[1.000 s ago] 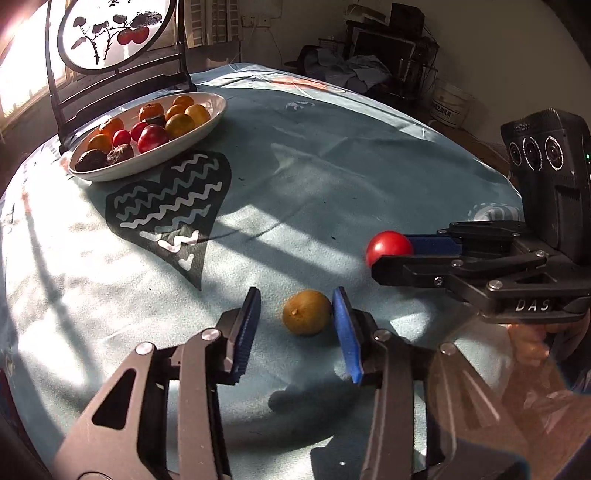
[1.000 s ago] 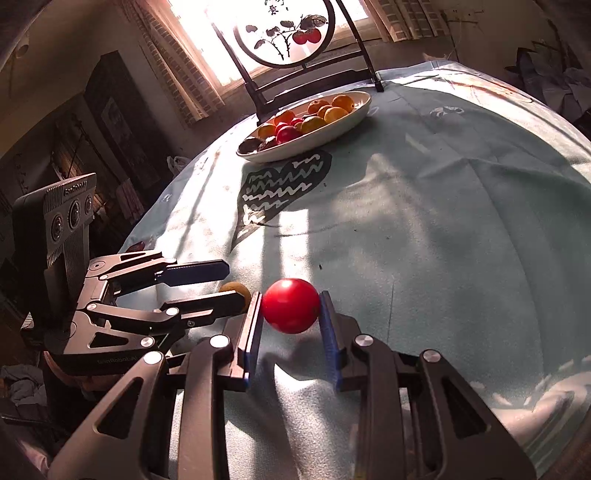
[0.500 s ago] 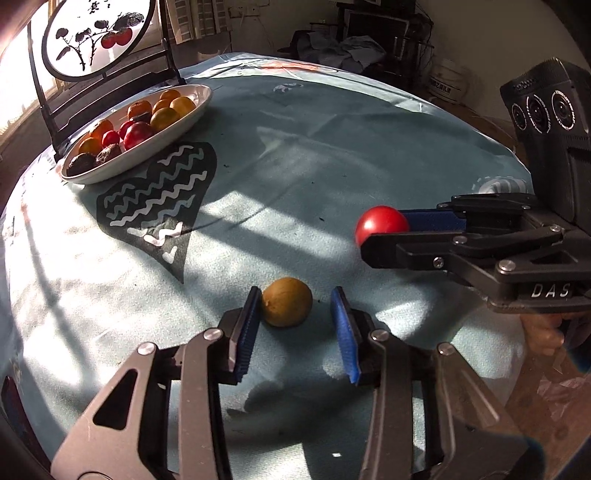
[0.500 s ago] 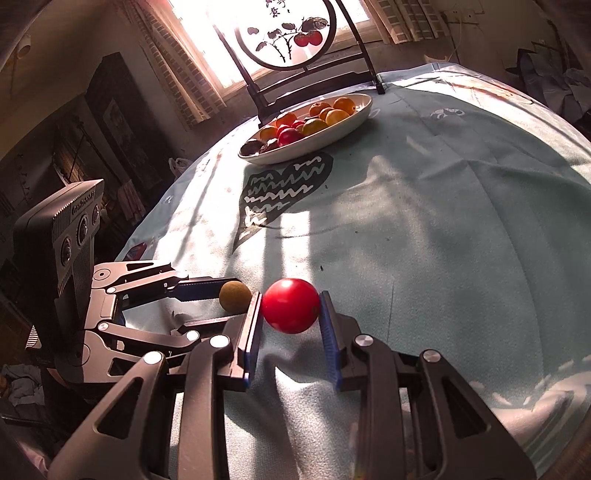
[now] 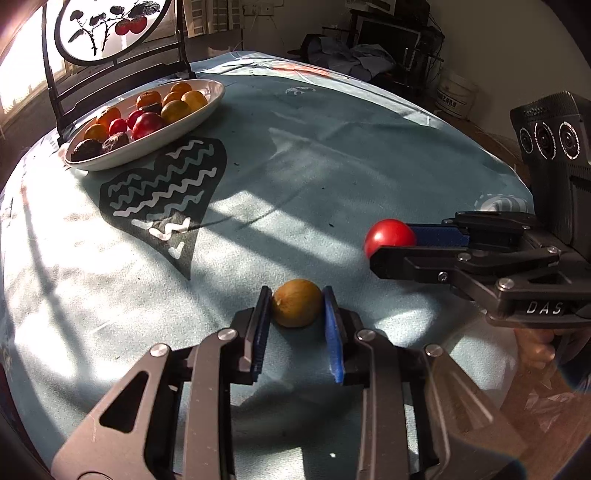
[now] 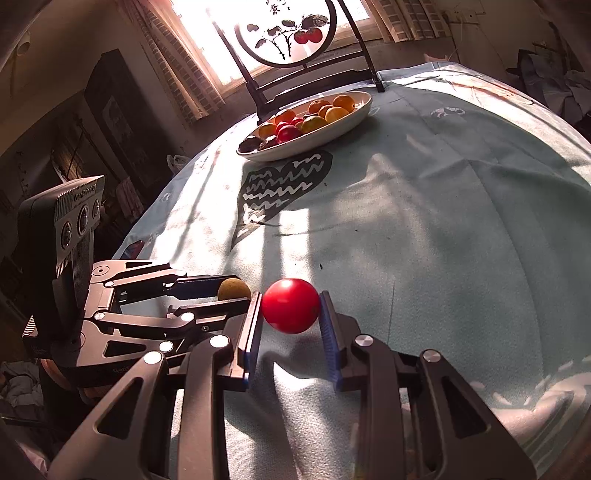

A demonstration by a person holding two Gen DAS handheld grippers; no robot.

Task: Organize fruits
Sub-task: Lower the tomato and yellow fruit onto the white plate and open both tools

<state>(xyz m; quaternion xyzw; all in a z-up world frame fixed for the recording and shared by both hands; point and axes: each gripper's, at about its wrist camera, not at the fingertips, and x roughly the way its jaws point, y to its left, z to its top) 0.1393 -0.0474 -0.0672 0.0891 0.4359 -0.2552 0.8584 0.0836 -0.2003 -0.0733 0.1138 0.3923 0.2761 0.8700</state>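
Note:
My left gripper has closed on a brown-yellow round fruit at the near part of the table; both blue pads touch it. It also shows in the right wrist view. My right gripper is shut on a red round fruit and holds it just above the cloth, to the right of the left gripper; the red fruit also shows in the left wrist view. A white oval dish with several orange, red and dark fruits stands at the far left.
A blue-green cloth with a dark heart print covers the round table. A black stand with a round painted screen is behind the dish. Furniture and a white bucket lie beyond the far edge.
My left gripper moved forward around the brown-yellow fruit and its jaws closed onto it. My right gripper kept holding the red fruit, almost still.

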